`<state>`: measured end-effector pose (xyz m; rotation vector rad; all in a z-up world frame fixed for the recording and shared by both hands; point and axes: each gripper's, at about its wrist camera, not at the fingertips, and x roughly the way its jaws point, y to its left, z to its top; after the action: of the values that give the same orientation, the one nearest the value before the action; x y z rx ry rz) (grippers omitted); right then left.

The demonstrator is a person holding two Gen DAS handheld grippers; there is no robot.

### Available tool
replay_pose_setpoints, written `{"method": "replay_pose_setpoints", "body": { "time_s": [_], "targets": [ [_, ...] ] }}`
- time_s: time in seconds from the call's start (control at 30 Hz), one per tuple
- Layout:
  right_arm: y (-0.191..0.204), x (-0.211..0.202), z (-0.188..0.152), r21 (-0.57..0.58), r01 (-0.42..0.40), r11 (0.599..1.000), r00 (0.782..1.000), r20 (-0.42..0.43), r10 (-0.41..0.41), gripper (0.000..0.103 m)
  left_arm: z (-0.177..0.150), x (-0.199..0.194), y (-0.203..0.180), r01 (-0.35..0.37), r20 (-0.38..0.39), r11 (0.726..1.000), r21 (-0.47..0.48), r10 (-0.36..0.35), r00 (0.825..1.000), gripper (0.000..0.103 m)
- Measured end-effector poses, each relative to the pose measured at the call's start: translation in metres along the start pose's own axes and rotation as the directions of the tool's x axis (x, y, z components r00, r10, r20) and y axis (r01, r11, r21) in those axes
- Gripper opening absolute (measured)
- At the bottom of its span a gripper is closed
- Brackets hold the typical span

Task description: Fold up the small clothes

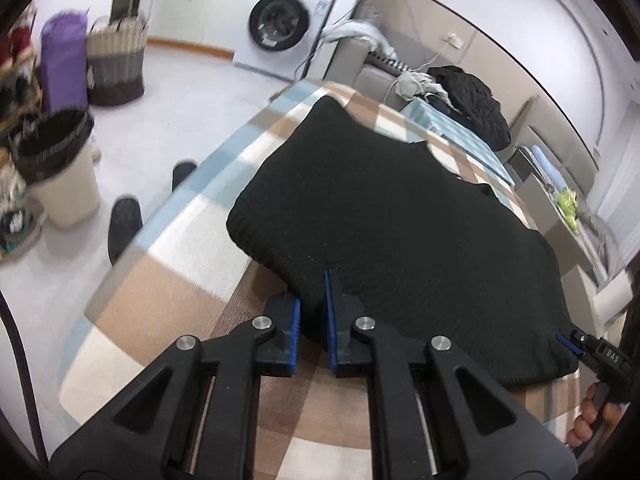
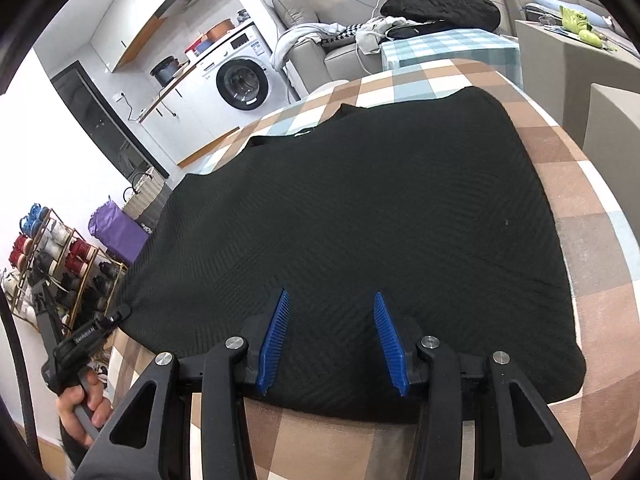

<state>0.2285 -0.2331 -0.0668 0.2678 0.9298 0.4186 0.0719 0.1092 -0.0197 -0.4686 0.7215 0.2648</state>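
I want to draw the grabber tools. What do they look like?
Each gripper, left and right, is black plastic with two angled arms with triangle cut-outs and round silver bolts. The fingers have bright blue ridged pads like little combs. Silver rails run underneath. A black cable hangs beside the left one. Seen from the side, the right gripper has small white lettering.

Black knit garment lies spread flat on the checked tablecloth.
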Motion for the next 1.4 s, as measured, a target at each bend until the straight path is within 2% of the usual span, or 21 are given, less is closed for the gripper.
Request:
{"method": "replay_pose_setpoints", "body": {
  "time_s": [0.07,0.13,0.17,0.4,0.5,0.57,0.6,0.73,0.83,0.87,0.93,1.0,1.03,1.07,1.1,1.13,1.17,1.3,1.4],
  "targets": [
    [0.001,0.001,0.000,-0.004,-0.005,1.000,1.000,-0.002,0.004,0.046,0.004,-0.008,-0.016,-0.002,0.036,0.998,0.068,-0.001,0.999,0.007],
    [0.000,0.006,-0.005,-0.004,-0.010,1.000,1.000,-0.019,0.010,0.052,0.009,-0.014,-0.030,0.012,0.060,0.993,0.119,-0.019,0.998,0.007],
    [0.000,0.009,-0.007,0.000,-0.011,1.000,1.000,-0.029,0.011,0.052,0.011,-0.016,-0.036,0.017,0.068,0.990,0.137,-0.026,0.997,0.007],
    [0.002,0.012,-0.019,-0.023,0.000,1.000,0.999,-0.043,-0.001,0.052,0.024,-0.027,-0.060,0.059,0.091,0.976,0.207,-0.080,0.993,0.007],
    [-0.002,0.012,-0.018,-0.017,-0.003,1.000,0.999,-0.044,0.002,0.052,0.031,-0.028,-0.086,0.100,0.091,0.953,0.285,-0.131,0.987,0.007],
    [-0.002,0.011,-0.018,-0.019,-0.002,1.000,0.999,-0.046,0.001,0.052,0.032,-0.027,-0.114,0.150,0.084,0.923,0.355,-0.191,0.978,0.006],
    [-0.002,0.010,-0.018,-0.018,-0.001,1.000,0.999,-0.045,0.001,0.052,0.029,-0.025,-0.134,0.176,0.077,0.899,0.402,-0.225,0.971,0.006],
    [-0.005,0.011,-0.018,-0.006,-0.007,1.000,0.999,-0.049,0.007,0.052,0.011,-0.015,-0.192,0.294,-0.002,0.823,0.487,-0.335,0.942,0.006],
    [-0.009,0.010,-0.017,0.013,-0.012,1.000,0.999,-0.050,0.013,0.052,-0.014,0.002,-0.227,0.360,-0.116,0.772,0.523,-0.354,0.928,0.007],
    [-0.010,0.009,-0.017,0.018,-0.013,1.000,0.999,-0.050,0.014,0.052,-0.020,0.007,-0.232,0.374,-0.147,0.768,0.520,-0.351,0.925,0.007],
    [-0.011,0.007,-0.017,0.023,-0.006,1.000,0.999,-0.052,0.007,0.052,-0.035,0.014,-0.235,0.420,-0.227,0.757,0.500,-0.354,0.907,0.008],
    [-0.012,0.002,-0.015,0.021,0.005,1.000,0.999,-0.046,-0.004,0.052,-0.045,0.014,-0.230,0.452,-0.268,0.750,0.484,-0.364,0.892,0.013],
    [-0.012,0.000,-0.014,0.024,0.002,1.000,0.999,-0.043,-0.001,0.052,-0.048,0.011,-0.225,0.475,-0.284,0.743,0.471,-0.382,0.879,0.018],
    [-0.013,-0.002,-0.013,0.031,-0.013,0.999,0.999,-0.042,0.015,0.052,-0.049,0.009,-0.220,0.481,-0.284,0.746,0.460,-0.389,0.876,0.029],
    [-0.013,-0.003,-0.011,0.038,-0.031,0.999,0.999,-0.041,0.033,0.052,-0.048,0.006,-0.213,0.474,-0.276,0.756,0.451,-0.387,0.880,0.036],
    [-0.013,-0.004,-0.010,0.048,-0.053,0.997,0.998,-0.042,0.055,0.052,-0.047,0.003,-0.205,0.461,-0.260,0.771,0.440,-0.382,0.887,0.048],
    [-0.011,-0.004,-0.008,0.055,-0.078,0.995,0.996,-0.043,0.080,0.052,-0.046,0.000,-0.197,0.452,-0.243,0.783,0.428,-0.381,0.892,0.052],
    [0.003,0.009,0.000,0.069,-0.186,0.980,0.980,-0.056,0.190,0.052,-0.030,-0.005,-0.154,0.394,-0.192,0.848,0.354,-0.346,0.918,0.052],
    [0.014,0.030,0.006,0.067,-0.205,0.976,0.974,-0.081,0.210,0.052,-0.020,-0.002,-0.128,0.343,-0.170,0.886,0.311,-0.304,0.938,0.052]
  ]
}}
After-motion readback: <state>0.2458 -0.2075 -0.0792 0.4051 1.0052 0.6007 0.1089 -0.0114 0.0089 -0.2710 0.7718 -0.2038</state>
